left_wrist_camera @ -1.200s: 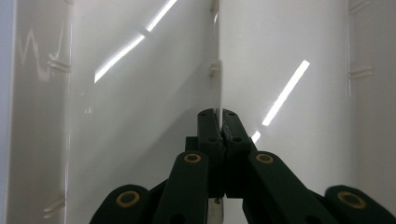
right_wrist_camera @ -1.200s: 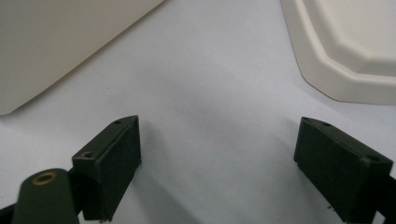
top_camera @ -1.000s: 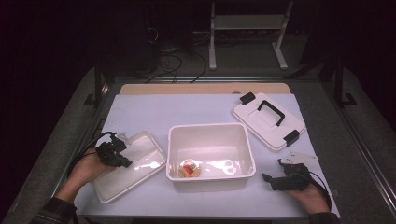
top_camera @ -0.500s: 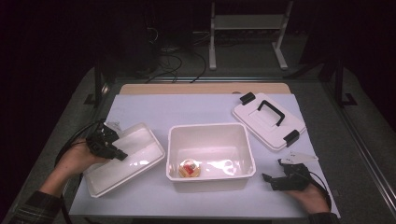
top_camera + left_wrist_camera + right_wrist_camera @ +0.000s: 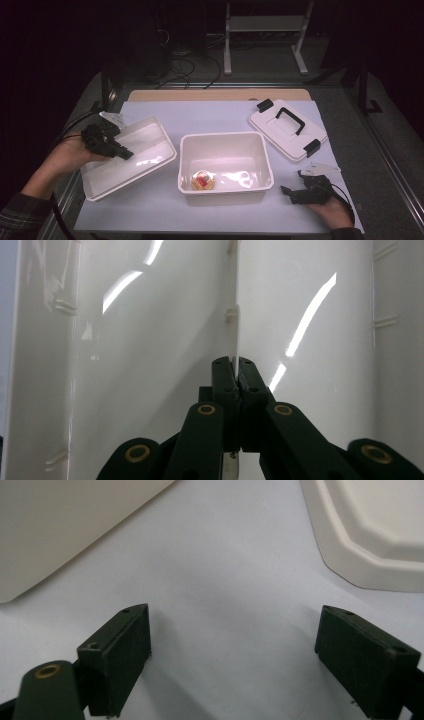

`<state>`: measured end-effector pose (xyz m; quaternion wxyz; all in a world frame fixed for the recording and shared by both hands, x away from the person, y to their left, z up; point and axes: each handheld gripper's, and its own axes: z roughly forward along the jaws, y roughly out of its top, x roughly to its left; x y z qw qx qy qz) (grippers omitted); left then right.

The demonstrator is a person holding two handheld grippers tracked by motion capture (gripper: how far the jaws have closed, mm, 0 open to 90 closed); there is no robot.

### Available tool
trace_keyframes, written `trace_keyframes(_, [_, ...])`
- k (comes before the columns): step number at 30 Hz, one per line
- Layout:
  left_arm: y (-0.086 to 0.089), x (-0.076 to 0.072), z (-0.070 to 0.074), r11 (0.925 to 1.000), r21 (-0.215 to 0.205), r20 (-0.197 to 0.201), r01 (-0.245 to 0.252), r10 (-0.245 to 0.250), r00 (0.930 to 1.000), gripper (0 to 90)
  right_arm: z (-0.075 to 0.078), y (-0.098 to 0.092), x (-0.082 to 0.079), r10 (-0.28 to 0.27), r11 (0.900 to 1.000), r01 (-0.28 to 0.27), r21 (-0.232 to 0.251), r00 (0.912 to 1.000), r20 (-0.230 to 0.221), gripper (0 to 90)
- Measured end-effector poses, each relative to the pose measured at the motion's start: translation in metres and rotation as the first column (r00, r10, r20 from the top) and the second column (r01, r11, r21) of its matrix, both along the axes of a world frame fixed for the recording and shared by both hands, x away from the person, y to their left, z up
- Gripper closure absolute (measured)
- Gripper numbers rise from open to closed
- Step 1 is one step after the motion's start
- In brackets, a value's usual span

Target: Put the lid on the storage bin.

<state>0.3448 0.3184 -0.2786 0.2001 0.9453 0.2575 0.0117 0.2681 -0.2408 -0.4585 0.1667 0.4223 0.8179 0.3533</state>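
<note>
2 grippers: left gripper (image 5: 125,154) clamps tray (image 5: 145,145) wall; right gripper (image 5: 286,192) wide, empty.

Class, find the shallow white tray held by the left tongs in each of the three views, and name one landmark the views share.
High view: shallow white tray at left, tilted, beside the deep white bin.
Left gripper view: its rim runs up the middle, clamped in the left tongs.
Right gripper view: not in it.
Shared landmark: the pale sheet on the table, at the left edge of the left gripper view.
</note>
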Motion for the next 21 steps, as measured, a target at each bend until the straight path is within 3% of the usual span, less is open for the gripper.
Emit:
trace_keyframes(10, [-0.034, -0.002, 0.025, 0.9957, -0.018, 0.023, 0.091, -0.090, 0.9956, 88.7, 0.000, 0.000, 0.000, 0.001, 1.000, -0.001, -0.001, 1.0000, 0.000, 14.2])
trace_keyframes(21, [-0.091, 0.004, 0.032, 0.9750, -0.025, 0.040, 0.221, -0.220, 0.9748, 88.7, 0.000, 0.000, 0.000, 0.001, 1.000, -0.001, 0.000, 1.0000, 0.000, 14.1])
